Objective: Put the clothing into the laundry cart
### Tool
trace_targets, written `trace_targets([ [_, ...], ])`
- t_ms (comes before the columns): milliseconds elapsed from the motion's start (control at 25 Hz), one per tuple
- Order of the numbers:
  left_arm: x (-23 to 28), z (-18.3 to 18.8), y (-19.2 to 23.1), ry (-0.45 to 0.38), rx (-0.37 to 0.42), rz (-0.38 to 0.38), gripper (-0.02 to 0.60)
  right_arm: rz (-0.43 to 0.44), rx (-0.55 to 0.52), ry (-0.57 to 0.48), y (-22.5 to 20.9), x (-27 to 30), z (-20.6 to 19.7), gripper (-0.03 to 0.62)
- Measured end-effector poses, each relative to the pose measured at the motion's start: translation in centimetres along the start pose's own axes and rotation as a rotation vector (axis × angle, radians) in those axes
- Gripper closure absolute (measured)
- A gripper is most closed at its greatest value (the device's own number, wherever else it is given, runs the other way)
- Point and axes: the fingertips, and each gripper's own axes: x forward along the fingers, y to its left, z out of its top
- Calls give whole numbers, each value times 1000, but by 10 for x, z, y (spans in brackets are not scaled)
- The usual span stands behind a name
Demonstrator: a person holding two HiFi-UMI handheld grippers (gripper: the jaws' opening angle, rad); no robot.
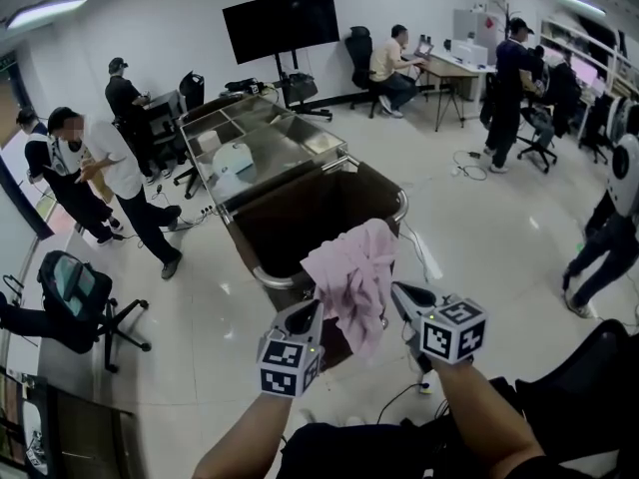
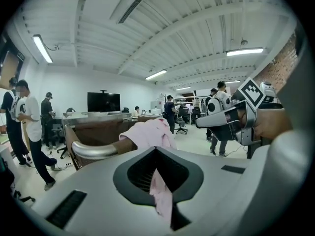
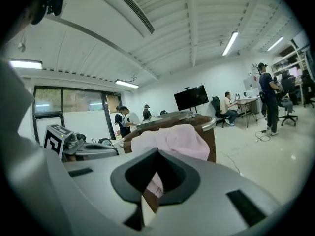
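Note:
A pink garment (image 1: 351,277) hangs between my two grippers, just above the near rim of the brown laundry cart (image 1: 300,218). My left gripper (image 1: 316,309) is shut on the garment's lower left edge. A strip of pink cloth (image 2: 160,195) shows pinched in its jaws. My right gripper (image 1: 398,291) is shut on the garment's right side, with pink fabric (image 3: 154,187) in its jaws too. In both gripper views the rest of the garment (image 3: 172,139) bunches over the cart's metal rim (image 2: 93,150). The cart's dark inside shows nothing else in it.
A steel trolley (image 1: 262,148) with trays stands right behind the cart. People (image 1: 110,183) stand at the left, and others are at desks (image 1: 454,68) far right. An office chair with a bag (image 1: 75,297) is near left. Cables (image 1: 469,168) lie on the white floor.

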Motion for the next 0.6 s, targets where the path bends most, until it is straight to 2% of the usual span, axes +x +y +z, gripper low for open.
trace_targets([
  [240, -3, -24, -8, 41, -16, -7, 581, 3, 33, 34, 2, -8, -30, 592],
  [600, -8, -38, -5, 61, -21, 1, 581, 13, 58, 56, 1, -4, -44, 592],
])
